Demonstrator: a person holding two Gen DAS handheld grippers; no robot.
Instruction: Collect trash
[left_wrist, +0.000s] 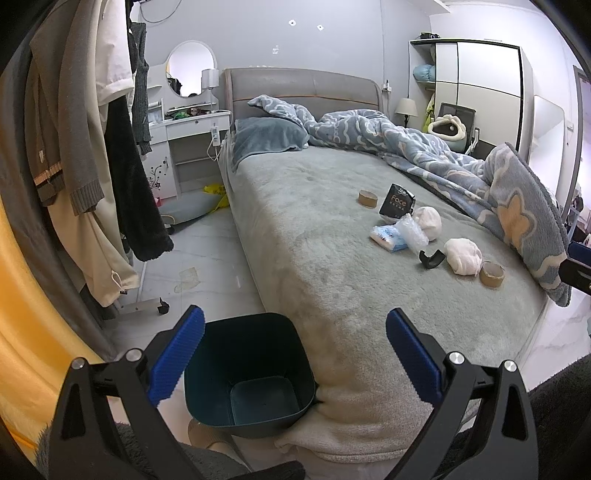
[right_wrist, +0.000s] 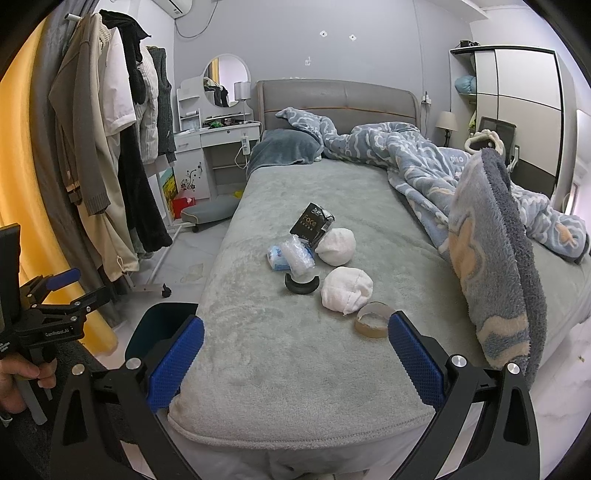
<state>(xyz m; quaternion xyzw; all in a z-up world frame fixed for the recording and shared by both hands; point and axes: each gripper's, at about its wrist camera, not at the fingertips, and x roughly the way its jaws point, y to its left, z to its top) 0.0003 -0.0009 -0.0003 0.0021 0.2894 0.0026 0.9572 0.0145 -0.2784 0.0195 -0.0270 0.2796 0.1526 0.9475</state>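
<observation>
We had collected nothing: the bin, lower centre, sat empty. The trash lay mid-frame on the bed. Our left gripper and right gripper were spread, holding nothing.

A bedroom with pale grey walls and a wide bed.

The bed has a grey padded headboard, a grey plush cover and a rumpled blue quilt along its right edge. A white dressing table with a round mirror stands beside the headboard's left corner. Clothes hang on a rack over the pale tiled floor; a white wardrobe stands at the right.
</observation>
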